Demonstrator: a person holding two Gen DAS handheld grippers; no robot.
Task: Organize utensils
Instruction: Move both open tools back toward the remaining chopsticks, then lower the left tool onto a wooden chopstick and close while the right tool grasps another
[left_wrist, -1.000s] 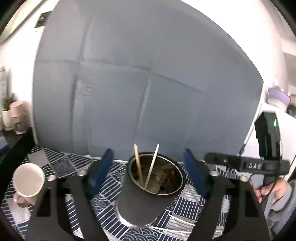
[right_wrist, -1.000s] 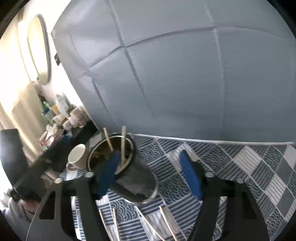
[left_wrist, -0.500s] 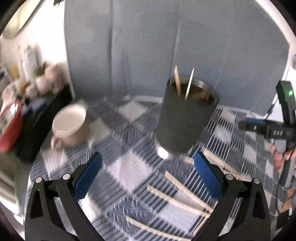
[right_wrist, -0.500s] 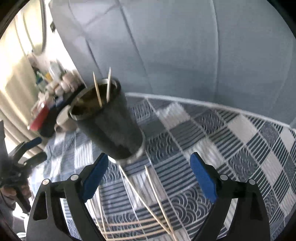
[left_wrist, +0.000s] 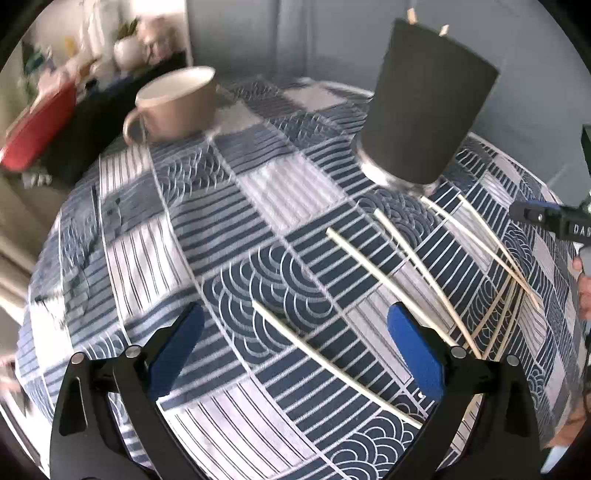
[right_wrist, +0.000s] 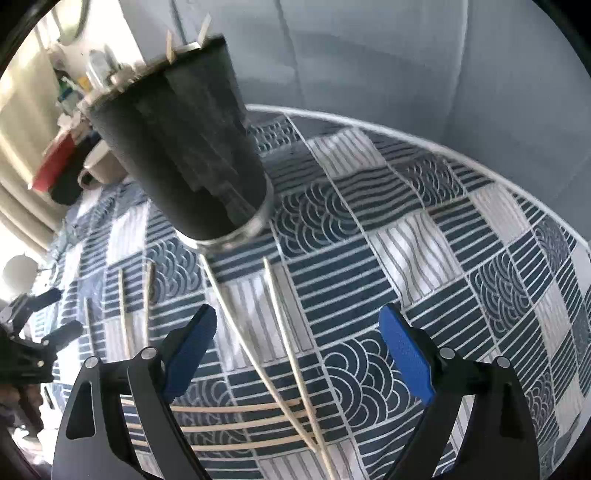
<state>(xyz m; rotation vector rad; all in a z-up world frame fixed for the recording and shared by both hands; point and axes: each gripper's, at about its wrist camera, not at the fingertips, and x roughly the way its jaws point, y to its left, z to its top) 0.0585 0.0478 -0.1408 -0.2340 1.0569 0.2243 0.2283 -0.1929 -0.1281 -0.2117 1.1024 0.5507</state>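
Both claws spread wide above loose chopsticks on the patterned surface.

The left claw (left_wrist: 295, 347), jaws just widened and empty, straddles one chopstick (left_wrist: 332, 363) lying diagonally, far end up-left. The right claw (right_wrist: 297, 347), likewise just widened and empty, frames two chopsticks (right_wrist: 284, 332) running lengthwise toward the upright dark holder cup (right_wrist: 181, 144); three more (right_wrist: 221, 424) lie crosswise nearer.

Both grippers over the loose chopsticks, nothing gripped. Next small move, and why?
Probably lower the left gripper onto the nearest chopstick, which lies between its open jaws, then close. Both grippers have just been opening and hold nothing; the right gripper also straddles loose sticks. Two sticks already stand in the dark cup; the rest lie on the patterned cloth.
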